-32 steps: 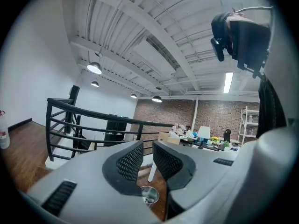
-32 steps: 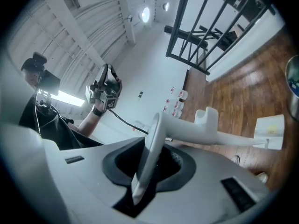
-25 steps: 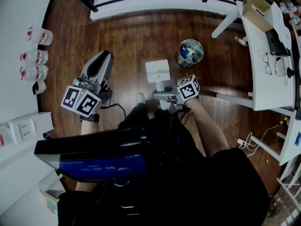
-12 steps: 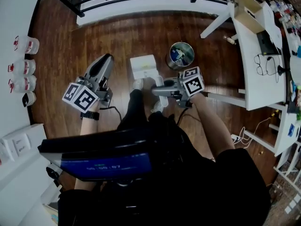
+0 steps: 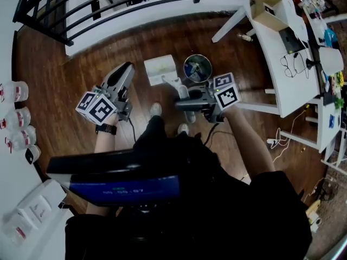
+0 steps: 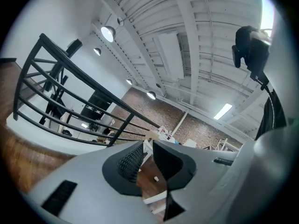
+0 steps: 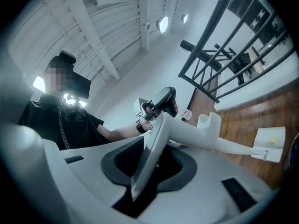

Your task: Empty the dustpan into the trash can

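The right gripper (image 5: 183, 103) clamps the dustpan (image 5: 160, 69) by its handle, near the trash can (image 5: 197, 68) (left gripper (image 5: 126, 71) narrowly parted, empty).

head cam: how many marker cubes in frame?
2. One cube on the left gripper, picture left; the other cube on the right gripper, near the trash can. None seem hidden.
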